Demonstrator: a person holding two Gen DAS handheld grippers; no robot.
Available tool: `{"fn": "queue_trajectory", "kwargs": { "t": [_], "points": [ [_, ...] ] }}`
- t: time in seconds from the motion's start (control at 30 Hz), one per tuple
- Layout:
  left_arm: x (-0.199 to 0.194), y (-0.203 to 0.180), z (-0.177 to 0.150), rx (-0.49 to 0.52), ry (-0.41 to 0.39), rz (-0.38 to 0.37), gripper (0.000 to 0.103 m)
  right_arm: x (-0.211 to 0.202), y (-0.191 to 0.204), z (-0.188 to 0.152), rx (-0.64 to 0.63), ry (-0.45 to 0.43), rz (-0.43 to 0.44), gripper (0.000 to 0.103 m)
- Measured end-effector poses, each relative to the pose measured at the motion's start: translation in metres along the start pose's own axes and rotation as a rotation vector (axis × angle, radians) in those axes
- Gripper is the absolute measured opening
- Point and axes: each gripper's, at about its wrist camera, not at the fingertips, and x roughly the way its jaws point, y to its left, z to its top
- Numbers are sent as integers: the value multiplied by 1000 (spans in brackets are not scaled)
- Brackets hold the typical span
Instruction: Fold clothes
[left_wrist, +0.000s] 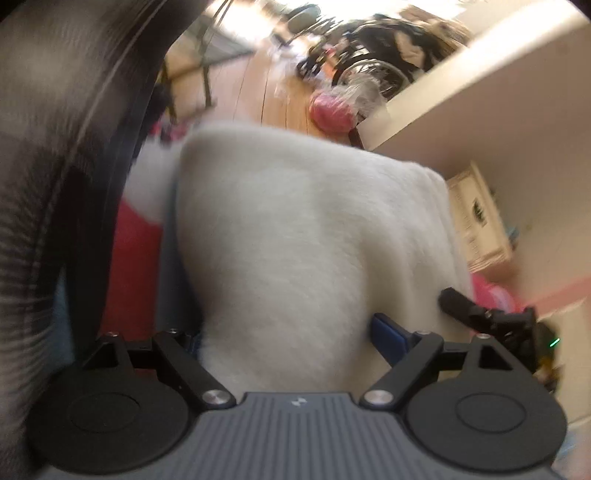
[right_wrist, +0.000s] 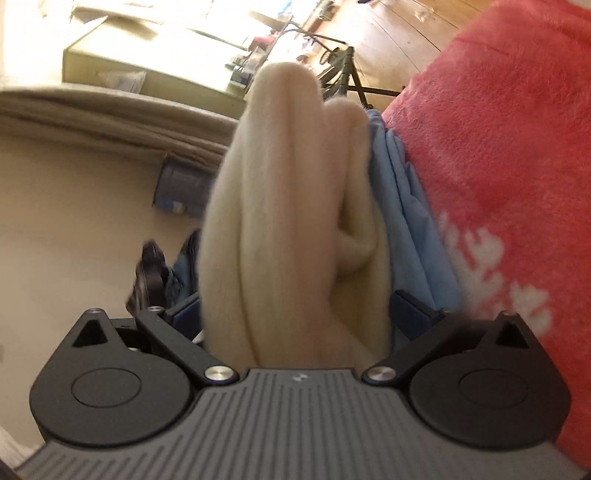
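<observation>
A thick cream-white fleece garment (left_wrist: 295, 240) fills the middle of the left wrist view. My left gripper (left_wrist: 288, 332) is shut on its near edge, and its blue pads (left_wrist: 388, 332) press the cloth. In the right wrist view the same cream garment (right_wrist: 280, 221) hangs in bunched folds. My right gripper (right_wrist: 295, 317) is shut on it. A light blue cloth (right_wrist: 410, 221) lies pressed against the cream folds on the right. The fingertips of both grippers are hidden by fabric.
A red fleece blanket (right_wrist: 498, 147) with white snowflakes lies to the right. A grey plaid sleeve (left_wrist: 44, 184) is at the left. A beige shelf (left_wrist: 480, 92), cardboard boxes (left_wrist: 476, 221), a wooden floor (right_wrist: 399, 37) and a bicycle (left_wrist: 369, 55) are around.
</observation>
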Motion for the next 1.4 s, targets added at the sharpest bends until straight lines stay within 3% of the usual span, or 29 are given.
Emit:
{"fn": "queue_trajectory", "kwargs": {
  "t": [0.27,0.47,0.57,0.67,0.77,0.83,0.9,0.97,1.03,1.2,1.4],
  "points": [
    [-10,2,-14,65,-126,-64,83,1,3,19,128,-72,40,102],
    [-17,3,-25,114,-220,-112,77,27,15,33,71,-38,-38,103],
    [-32,-12,-32,229,-255,-142,76,34,18,31,35,-27,-47,102],
    [-34,-22,-40,330,-269,-162,81,24,4,30,63,-36,11,102],
    [-17,-8,-25,197,-216,-140,83,17,-17,34,161,-48,82,102],
    [-14,5,-20,97,-208,-160,78,16,-24,35,199,-50,111,102],
    [-18,-1,-24,133,-235,-175,73,17,-17,34,150,-43,95,102],
    [-26,-15,-34,248,-252,-182,69,15,-7,29,84,-44,78,86],
    [-36,-29,-47,339,-252,-205,69,9,1,22,35,-55,78,77],
    [-64,-69,-78,510,-243,-319,69,-40,-9,-5,77,-178,252,74],
    [-80,-120,-129,676,-203,-492,70,-117,-37,-68,157,-411,523,74]
  ]
}}
